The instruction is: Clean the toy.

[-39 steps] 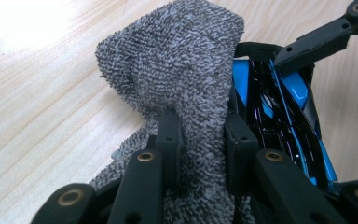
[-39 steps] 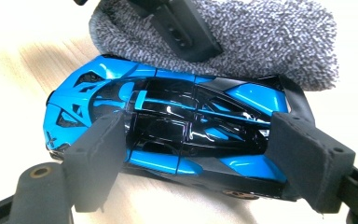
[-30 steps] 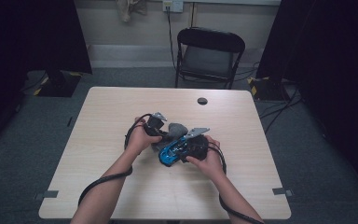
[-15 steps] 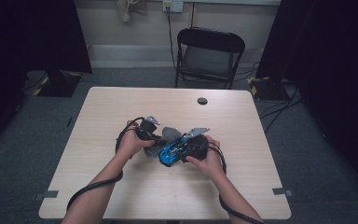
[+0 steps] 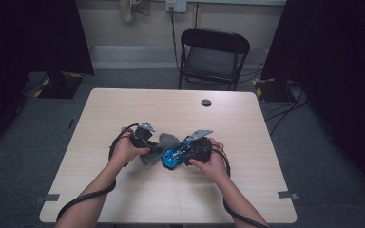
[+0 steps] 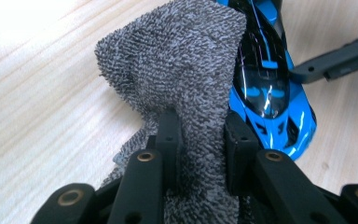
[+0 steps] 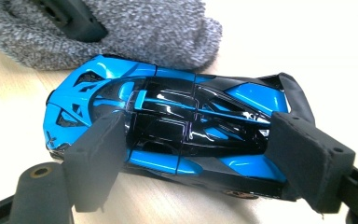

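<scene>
Near the table's (image 5: pixel 123 109) middle, the left gripper (image 6: pixel 200 135) is clamped tight on a grey terry cloth (image 6: pixel 177 60), bunched up between its jaws and lying against the blue-and-black toy sports car (image 7: pixel 168 126). The right gripper (image 7: pixel 191 154) stands wide, its pads pressing the car's nose and tail, pinning it on the tabletop.
</scene>
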{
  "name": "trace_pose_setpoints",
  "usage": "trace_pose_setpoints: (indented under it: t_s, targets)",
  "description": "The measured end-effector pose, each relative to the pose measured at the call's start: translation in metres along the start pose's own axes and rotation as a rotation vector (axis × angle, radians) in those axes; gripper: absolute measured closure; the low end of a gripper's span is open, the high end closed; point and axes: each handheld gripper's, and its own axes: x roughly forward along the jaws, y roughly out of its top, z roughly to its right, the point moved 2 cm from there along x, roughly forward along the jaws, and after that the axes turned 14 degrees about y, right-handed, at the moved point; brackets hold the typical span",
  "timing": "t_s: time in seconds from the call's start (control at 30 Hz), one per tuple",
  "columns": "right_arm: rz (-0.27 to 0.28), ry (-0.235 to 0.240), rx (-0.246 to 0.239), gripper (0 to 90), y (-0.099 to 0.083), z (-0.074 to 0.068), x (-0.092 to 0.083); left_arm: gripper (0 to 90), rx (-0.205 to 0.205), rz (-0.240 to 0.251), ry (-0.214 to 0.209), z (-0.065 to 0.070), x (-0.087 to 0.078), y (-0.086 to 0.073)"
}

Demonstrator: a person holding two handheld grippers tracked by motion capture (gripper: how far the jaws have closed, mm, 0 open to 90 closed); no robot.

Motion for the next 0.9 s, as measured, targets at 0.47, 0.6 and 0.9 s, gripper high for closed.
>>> trace_pose_setpoints:
  t_s: [0.47, 0.6, 0.9]
  targets:
    - [-0.001, 0.000, -0.001, 19.4, 0.000, 0.000, 0.000, 71.8, -0.008, 0.002, -0.005, 0.001, -0.016, -0.019]
    - [-0.003, -0.001, 0.000, 19.4, 0.000, 0.000, 0.000, 71.9, -0.008, -0.004, -0.005, 0.002, -0.021, -0.025]
    - [-0.002, -0.002, 0.001, 19.4, 0.000, 0.000, 0.000, 71.9, -0.026, 0.012, -0.012, 0.002, -0.031, -0.037]
